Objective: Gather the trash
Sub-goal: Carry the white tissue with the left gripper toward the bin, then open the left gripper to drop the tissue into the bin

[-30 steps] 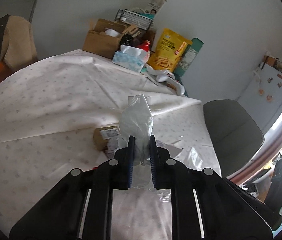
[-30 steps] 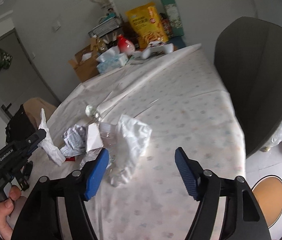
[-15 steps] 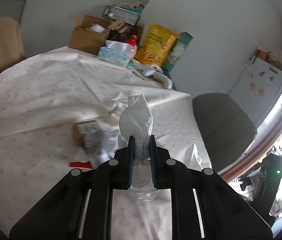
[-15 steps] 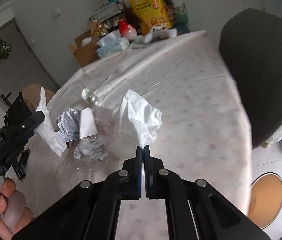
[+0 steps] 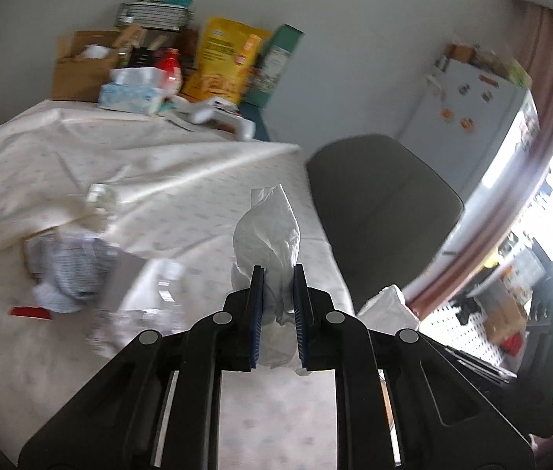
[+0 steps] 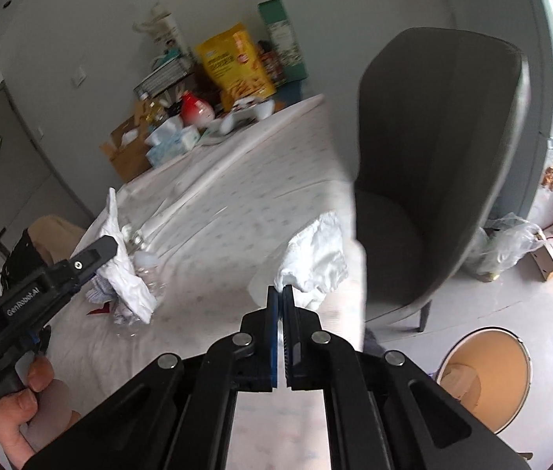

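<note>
White crumpled tissue (image 5: pixel 267 235) stands pinched between the narrow blue pads of the left gripper (image 5: pixel 278 278), rising above the fingertips over the tablecloth (image 5: pixel 166 180); paper scraps (image 5: pixel 68 270) lie on the cloth to its left.

Right wrist view: the right gripper (image 6: pixel 280 293), jaws closed, nips the lower edge of a second white tissue (image 6: pixel 317 250) at its tips, above the table's edge beside the grey chair (image 6: pixel 433 164). A round bin (image 6: pixel 488 376) stands on the floor.

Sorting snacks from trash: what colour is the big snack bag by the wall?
Yellow snack bag, clearest in the right wrist view.
</note>
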Demonstrator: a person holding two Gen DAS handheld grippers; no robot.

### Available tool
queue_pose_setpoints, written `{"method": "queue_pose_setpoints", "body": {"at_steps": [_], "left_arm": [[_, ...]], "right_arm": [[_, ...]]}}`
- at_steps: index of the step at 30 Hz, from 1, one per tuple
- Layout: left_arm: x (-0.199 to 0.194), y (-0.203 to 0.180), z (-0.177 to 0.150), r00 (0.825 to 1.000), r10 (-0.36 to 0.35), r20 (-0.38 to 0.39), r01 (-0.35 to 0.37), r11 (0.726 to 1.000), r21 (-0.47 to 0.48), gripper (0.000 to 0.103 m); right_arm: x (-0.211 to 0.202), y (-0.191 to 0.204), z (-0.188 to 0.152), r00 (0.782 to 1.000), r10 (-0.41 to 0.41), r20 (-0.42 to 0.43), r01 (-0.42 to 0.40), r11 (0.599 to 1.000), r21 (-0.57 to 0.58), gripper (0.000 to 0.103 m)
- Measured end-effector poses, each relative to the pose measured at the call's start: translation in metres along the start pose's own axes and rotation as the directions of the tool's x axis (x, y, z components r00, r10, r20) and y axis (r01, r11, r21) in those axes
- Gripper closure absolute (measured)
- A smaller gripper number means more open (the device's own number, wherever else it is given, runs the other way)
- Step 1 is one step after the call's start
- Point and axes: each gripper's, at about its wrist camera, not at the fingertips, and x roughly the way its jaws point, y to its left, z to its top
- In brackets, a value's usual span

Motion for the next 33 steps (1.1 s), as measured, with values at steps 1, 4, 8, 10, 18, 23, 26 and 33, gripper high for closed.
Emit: {"method": "queue_pose_setpoints", "body": {"at_steps": [1,4,8,10,18,23,26,33], "left_arm": [[0.005,-0.009,-0.001,1.000,-0.011,-0.011,0.012,1.000,0.015,0.088],[0.017,-0.030,-0.003,0.999,-0.034,-0.038,0.036,0.998,0.045,0.088],[0.033,-0.061,-0.010,0.995,-0.066,-0.079,0.073,0.994,0.086,0.088],[0.042,-0.078,-0.015,0.990,-0.088,-0.106,0.099,0.989,0.105,0.088],[0.091,-0.148,-0.043,0.955,-0.167,-0.244,0.214,0.960,0.180,0.088],[0.117,-0.173,-0.062,0.935,-0.166,-0.313,0.235,0.952,0.197,0.088],[0.132,-0.187,-0.072,0.924,-0.156,-0.348,0.239,0.948,0.210,0.088],[0.163,-0.218,-0.102,0.893,-0.144,-0.426,0.263,0.936,0.234,0.088]], "right_arm": [[-0.004,-0.006,0.000,1.000,-0.006,0.006,0.006,1.000,0.008,0.100],[-0.018,-0.030,0.001,0.999,-0.022,0.026,0.021,0.999,0.041,0.100],[-0.036,-0.063,0.000,0.997,-0.059,0.052,0.055,0.995,0.088,0.100],[-0.043,-0.079,-0.002,0.995,-0.081,0.059,0.074,0.991,0.111,0.100],[-0.062,-0.151,-0.022,0.984,-0.174,0.042,0.161,0.963,0.217,0.099],[-0.063,-0.196,-0.039,0.977,-0.214,0.009,0.203,0.938,0.282,0.099],[-0.061,-0.223,-0.050,0.975,-0.222,-0.018,0.216,0.921,0.325,0.099],[-0.055,-0.260,-0.072,0.977,-0.207,-0.050,0.210,0.893,0.399,0.099]]}}
